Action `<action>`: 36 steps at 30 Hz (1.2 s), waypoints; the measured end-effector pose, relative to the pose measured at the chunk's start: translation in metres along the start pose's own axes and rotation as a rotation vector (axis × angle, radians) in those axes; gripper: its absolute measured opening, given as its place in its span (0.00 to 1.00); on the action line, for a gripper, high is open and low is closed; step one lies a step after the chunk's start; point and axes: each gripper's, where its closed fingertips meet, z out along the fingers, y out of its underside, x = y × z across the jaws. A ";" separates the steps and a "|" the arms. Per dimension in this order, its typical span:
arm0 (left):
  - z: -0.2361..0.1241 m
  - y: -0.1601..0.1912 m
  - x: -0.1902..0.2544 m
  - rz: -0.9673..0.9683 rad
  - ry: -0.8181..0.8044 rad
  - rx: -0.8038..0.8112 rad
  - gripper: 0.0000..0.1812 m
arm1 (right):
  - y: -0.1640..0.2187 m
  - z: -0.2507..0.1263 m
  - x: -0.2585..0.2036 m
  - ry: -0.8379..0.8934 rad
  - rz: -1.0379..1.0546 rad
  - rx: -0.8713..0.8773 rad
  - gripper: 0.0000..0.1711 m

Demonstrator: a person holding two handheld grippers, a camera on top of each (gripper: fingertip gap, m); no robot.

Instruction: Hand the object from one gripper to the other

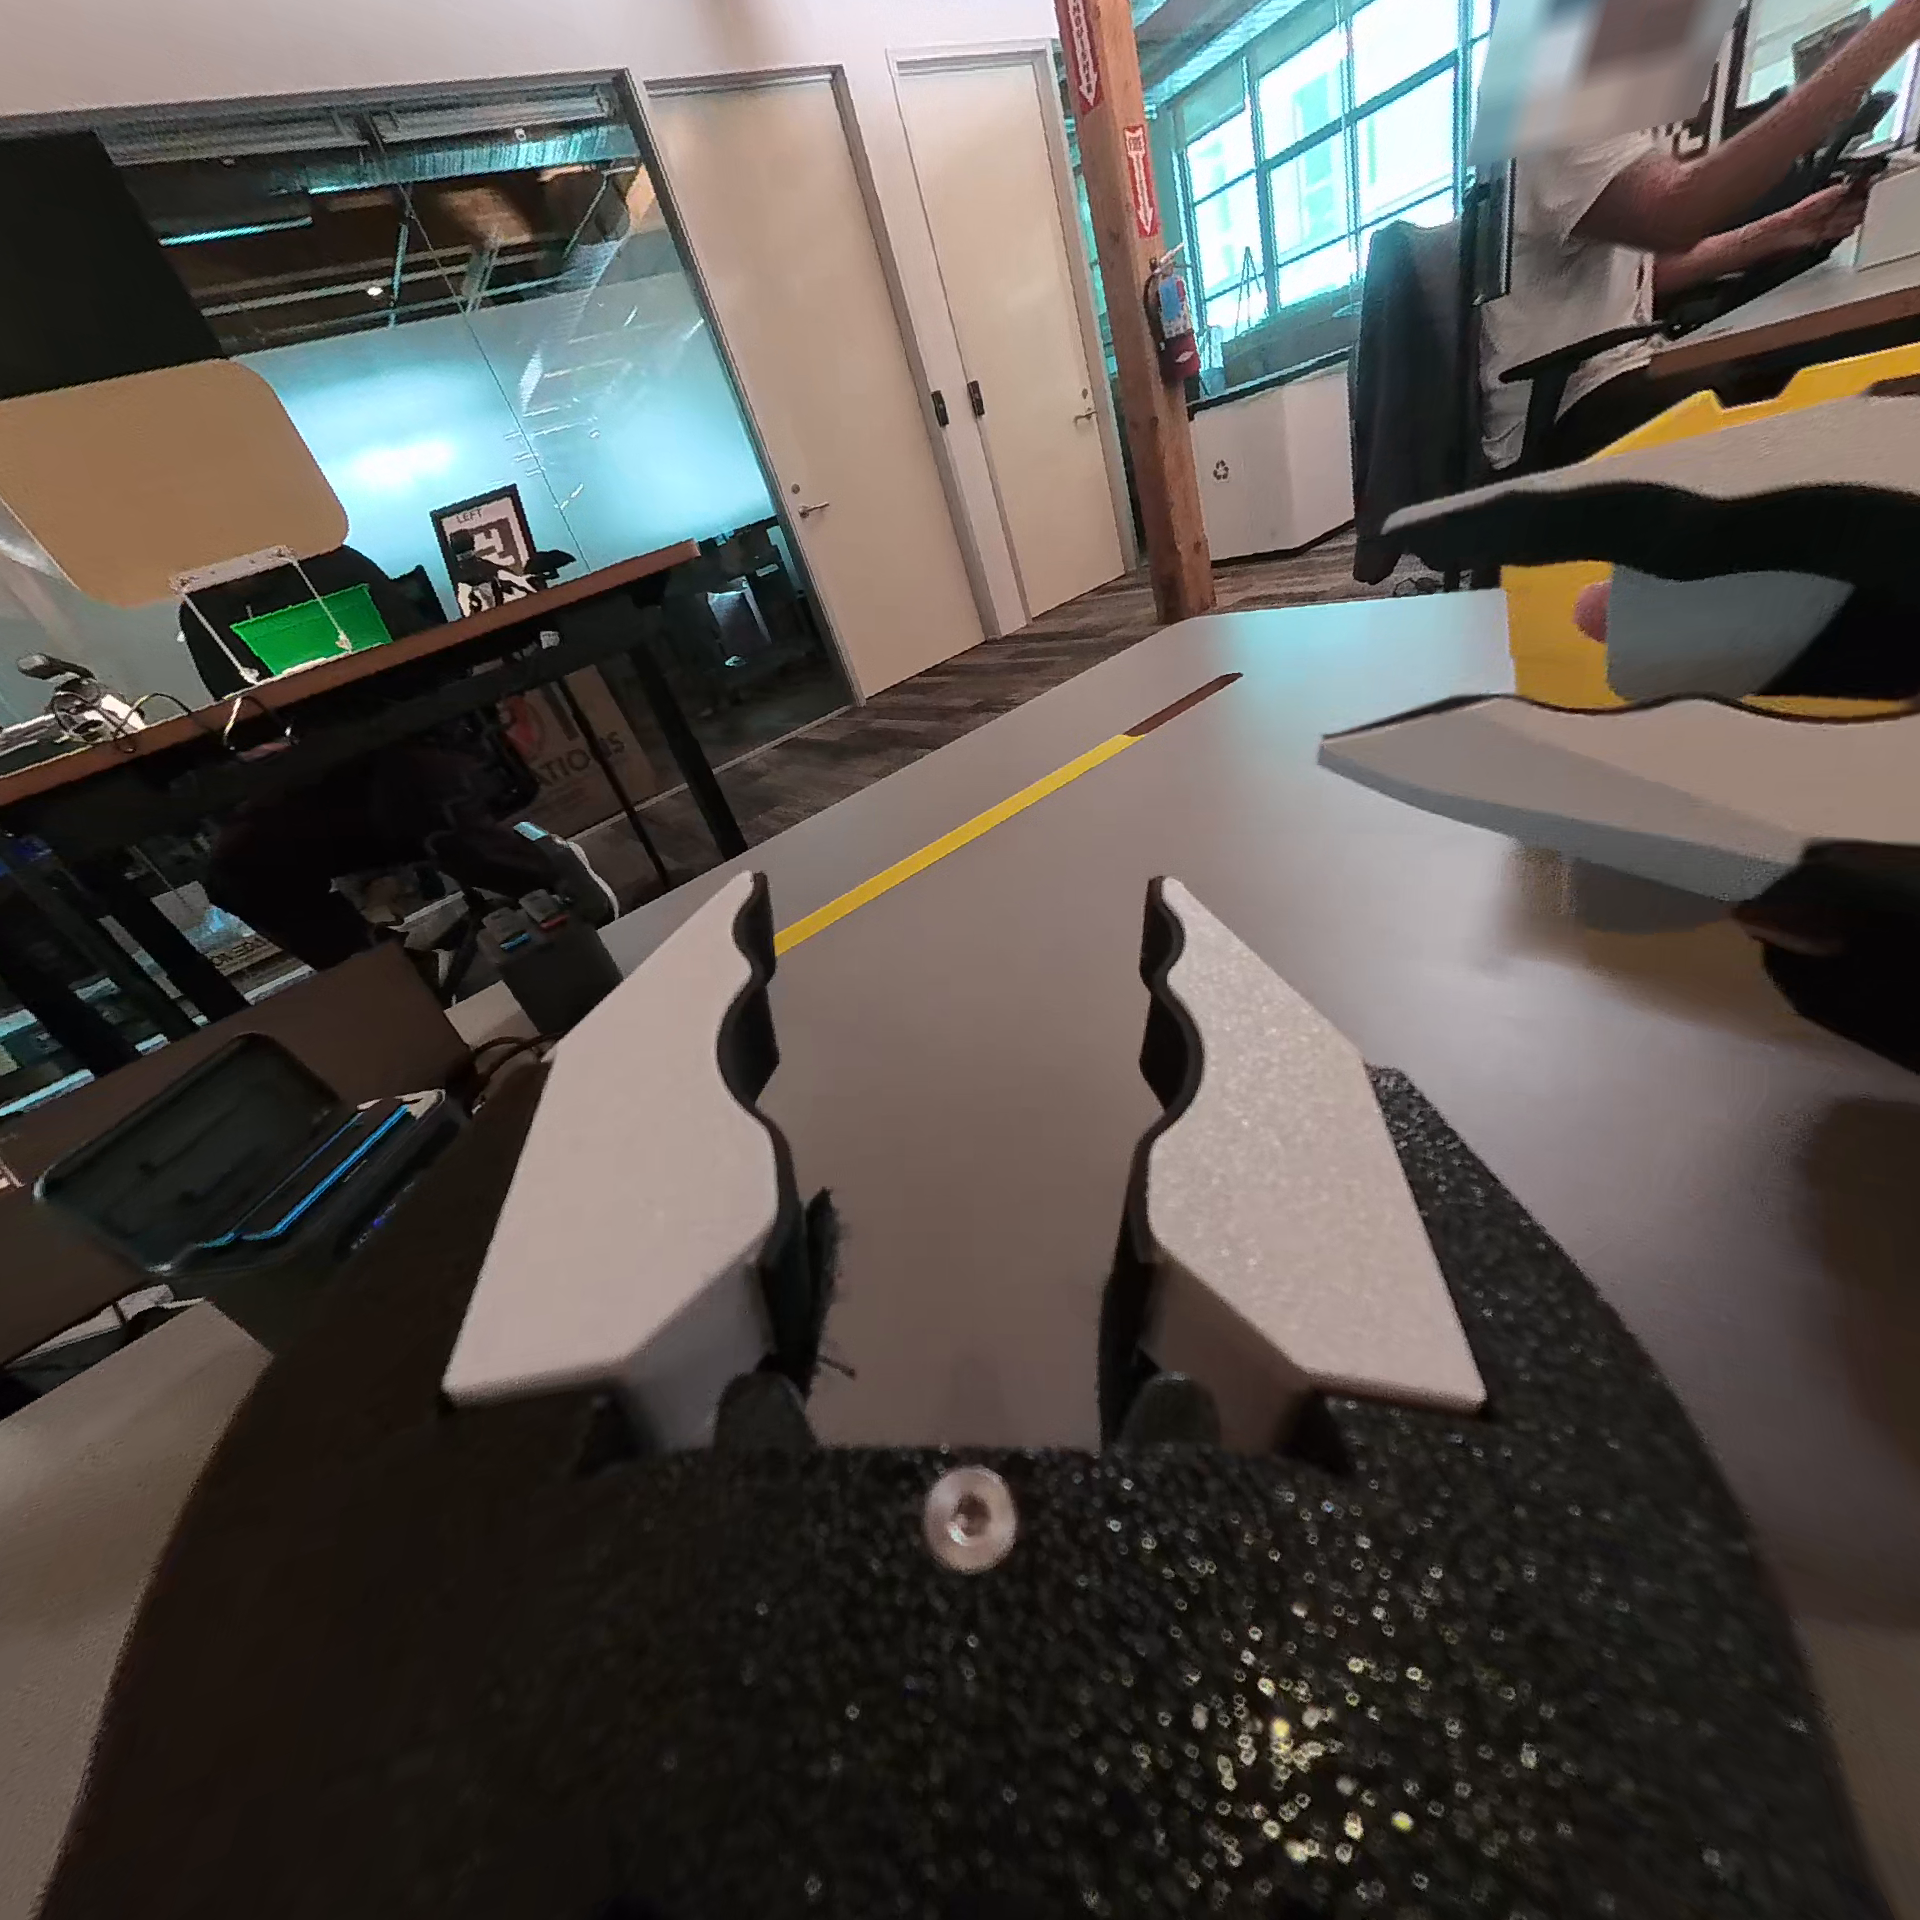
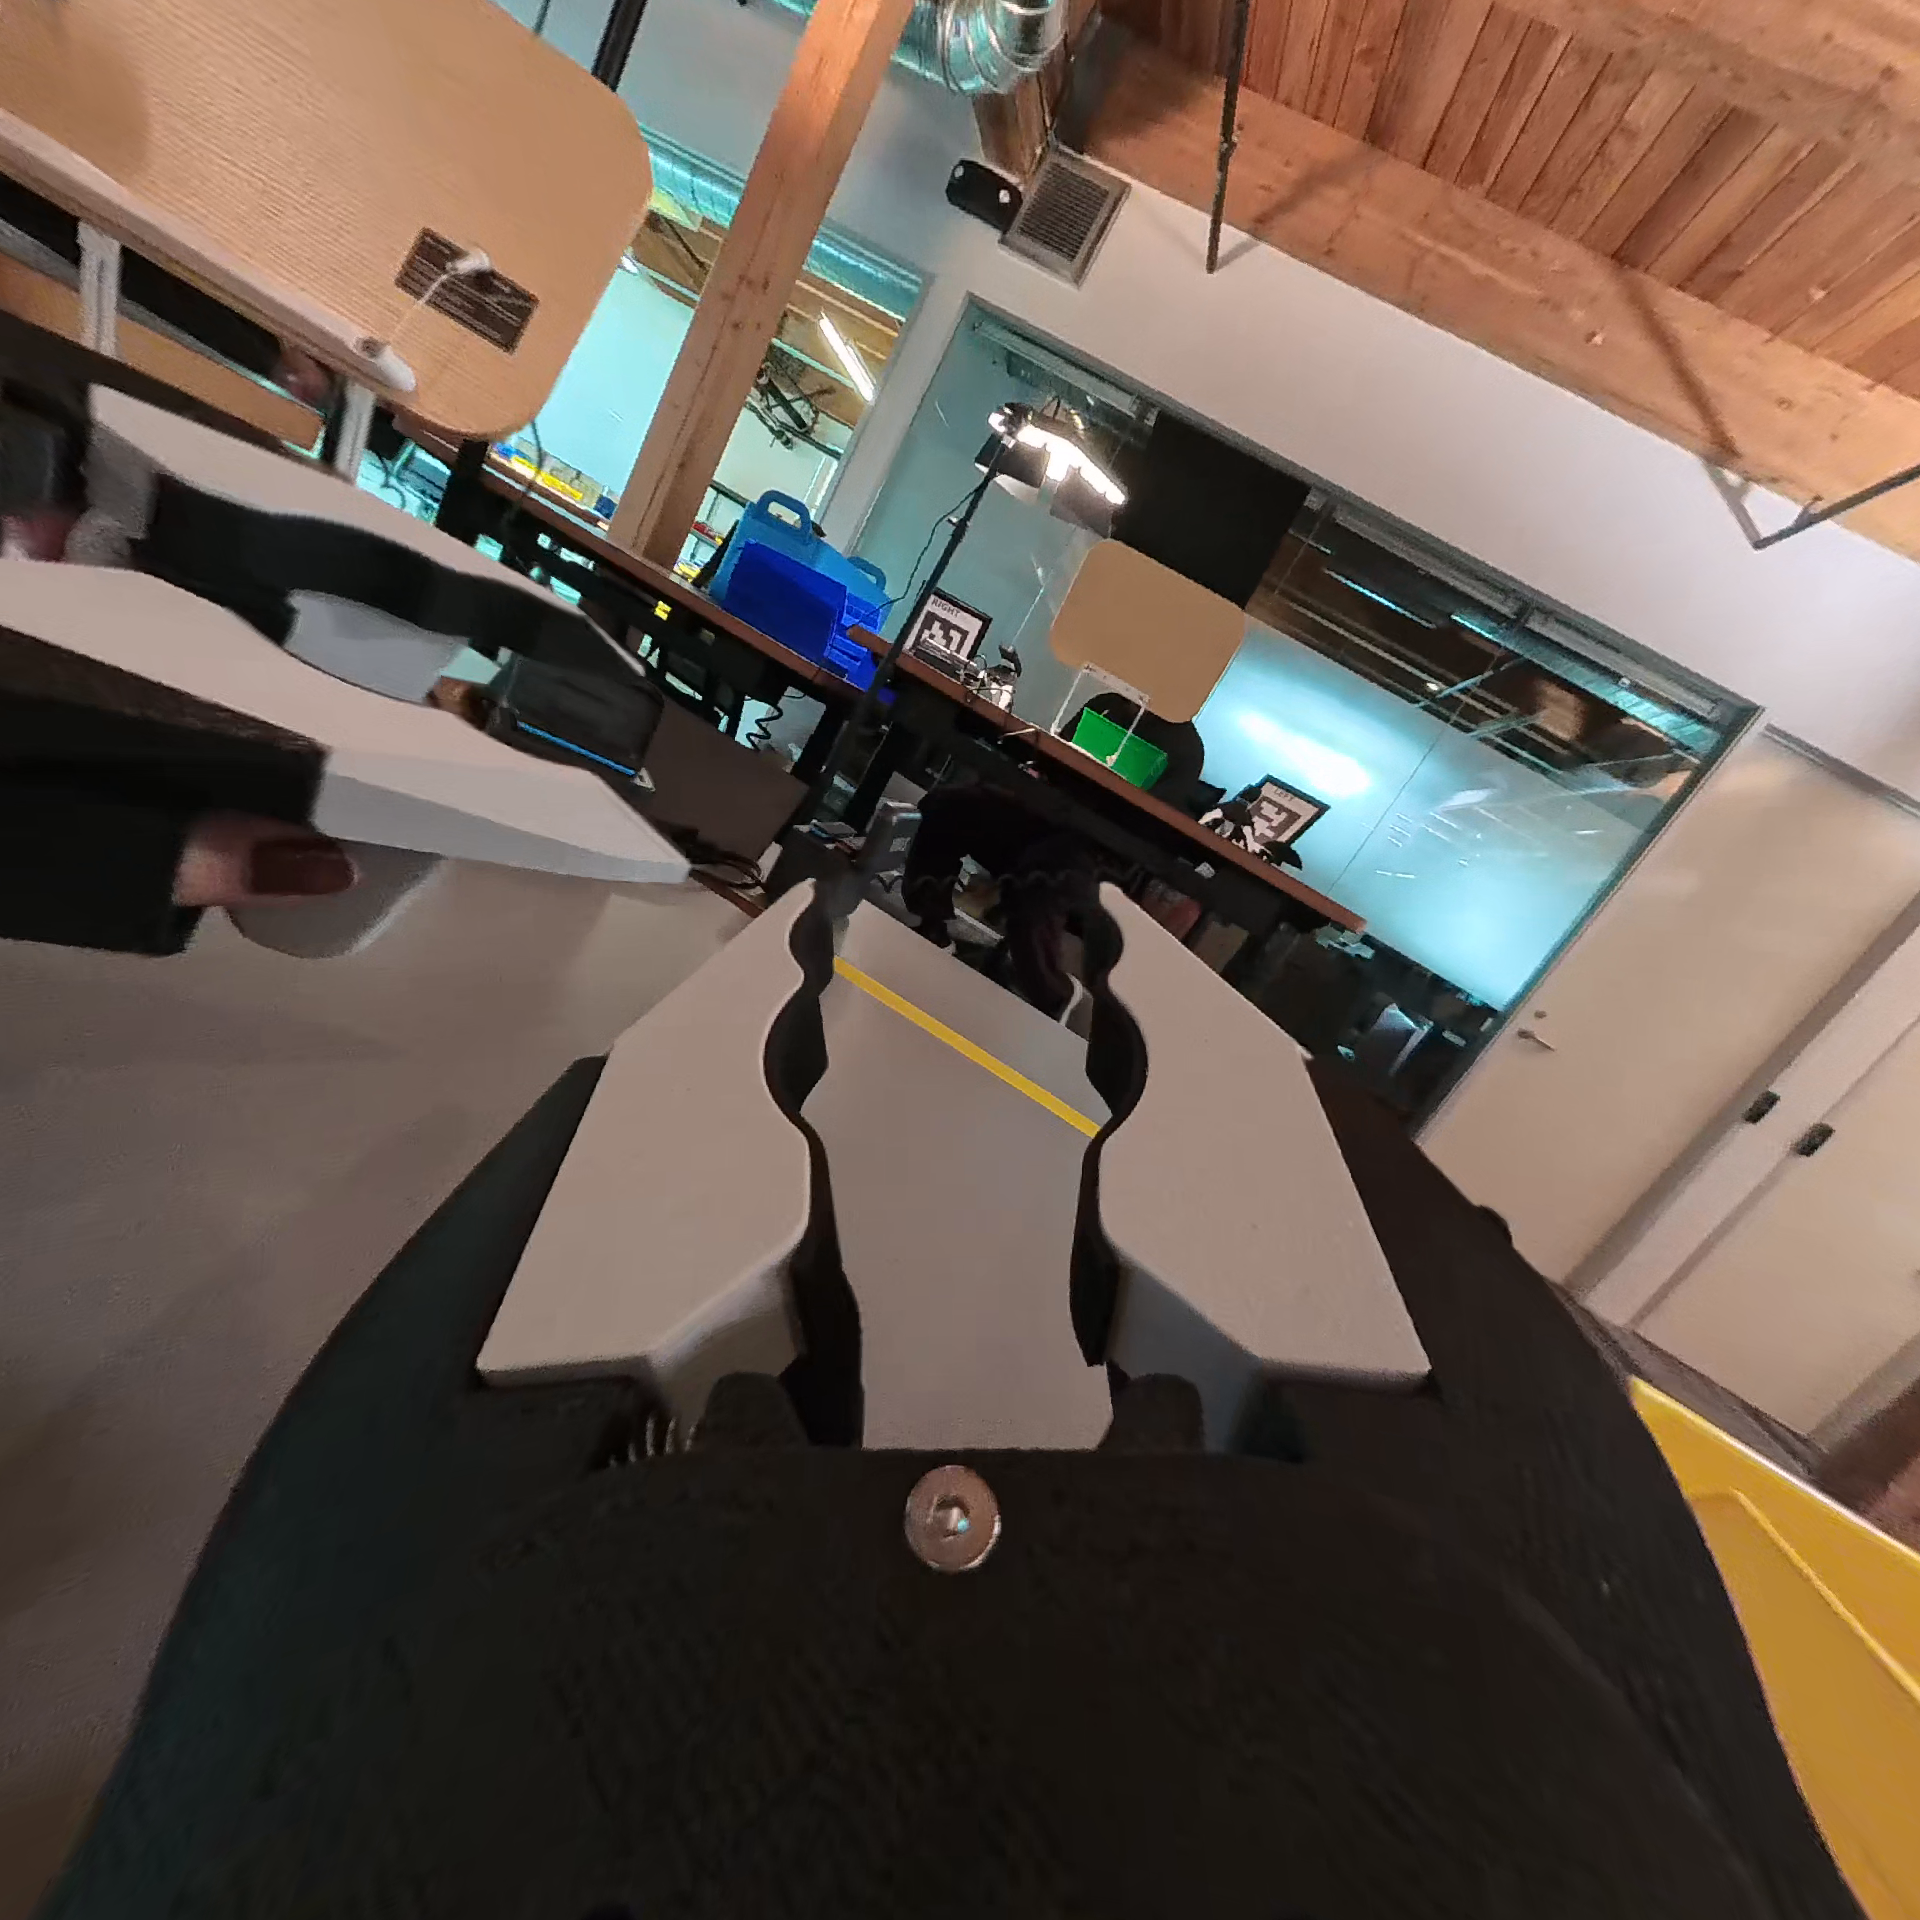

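My left gripper (image 1: 958, 904) is open and empty, low over the grey table (image 1: 1299, 1039) and pointing along a yellow tape line (image 1: 956, 842). My right gripper (image 2: 956, 914) is open too, with only the table showing between its grey fingers. Each gripper shows side-on in the other's view: the right gripper (image 1: 1361, 634) at the right, the left gripper (image 2: 655, 758) at the left, held by a gloved hand (image 2: 125, 862). Both look open, a short gap apart. I see no object to hand over in either gripper.
A yellow bin (image 2: 1818, 1621) stands by the right gripper and shows behind it in the left wrist view (image 1: 1558, 644). An open black case (image 1: 239, 1153) sits off the table's left edge. Other desks and a seated person (image 1: 1558, 291) are farther back. The open black case (image 1: 239, 1153) lies some 25 cm from my left tips, 35 cm from my right tips. Seen from the right wrist view (image 2: 595, 715) as well.
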 end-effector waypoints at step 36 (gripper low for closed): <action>-0.248 0.078 -0.229 -0.785 -0.226 -1.120 0.28 | 0.018 0.004 0.006 -0.030 0.105 -0.076 0.16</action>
